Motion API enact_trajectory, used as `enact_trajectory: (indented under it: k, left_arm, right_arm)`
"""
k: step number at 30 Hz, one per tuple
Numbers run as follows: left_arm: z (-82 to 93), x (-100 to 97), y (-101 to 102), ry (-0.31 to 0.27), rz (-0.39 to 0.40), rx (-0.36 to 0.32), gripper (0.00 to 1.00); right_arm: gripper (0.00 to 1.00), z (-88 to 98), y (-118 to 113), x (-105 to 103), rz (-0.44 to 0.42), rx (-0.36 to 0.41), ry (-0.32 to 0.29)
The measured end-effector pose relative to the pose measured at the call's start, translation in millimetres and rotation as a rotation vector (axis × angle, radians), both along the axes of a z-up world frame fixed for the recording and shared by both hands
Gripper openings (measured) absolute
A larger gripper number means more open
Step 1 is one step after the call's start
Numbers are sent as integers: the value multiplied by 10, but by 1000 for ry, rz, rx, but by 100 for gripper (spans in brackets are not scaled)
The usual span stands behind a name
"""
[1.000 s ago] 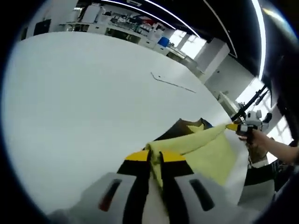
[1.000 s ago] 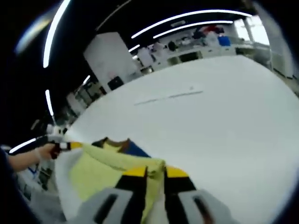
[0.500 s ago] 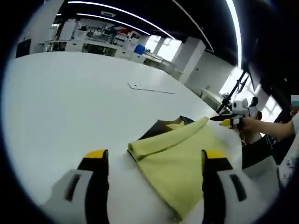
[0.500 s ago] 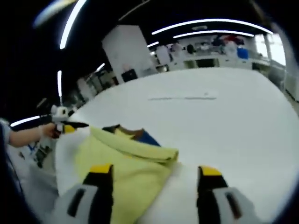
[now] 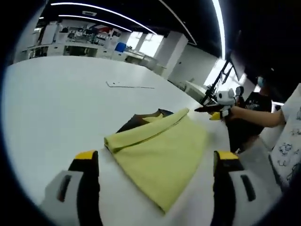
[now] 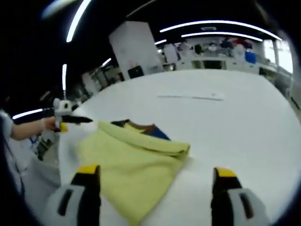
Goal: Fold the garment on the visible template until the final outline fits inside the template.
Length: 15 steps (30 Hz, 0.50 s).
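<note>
The garment (image 5: 157,150) lies folded on the worktop (image 5: 51,108), ahead of the left gripper (image 5: 155,162) and between its spread jaws. The right gripper (image 6: 153,176) faces it from the opposite side. A template line (image 5: 129,86) lies beyond the garment, well apart.

The folded garment (image 5: 157,150) is seen as pale yellow, with a dark brown and blue patch at its far edge. The worktop (image 5: 56,99) is plain white, and a thin grey line (image 5: 129,86) is marked far across it. Each claw's jaws are black with yellow tips on grey bodies, as on the left claw (image 5: 153,162) and the right claw (image 6: 153,174).
</note>
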<state>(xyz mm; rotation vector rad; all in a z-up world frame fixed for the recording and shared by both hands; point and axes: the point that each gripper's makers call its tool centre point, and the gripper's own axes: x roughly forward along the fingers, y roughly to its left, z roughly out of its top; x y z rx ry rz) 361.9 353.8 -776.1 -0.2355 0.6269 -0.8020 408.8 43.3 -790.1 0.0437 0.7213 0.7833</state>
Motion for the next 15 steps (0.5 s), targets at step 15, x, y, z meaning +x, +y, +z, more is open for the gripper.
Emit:
enact_trajectory:
  k: [15]
  left_arm:
    - [-234, -19, -314, 69, -82, 4, 98]
  right_arm:
    - [96, -30, 452, -122, 117, 37, 10]
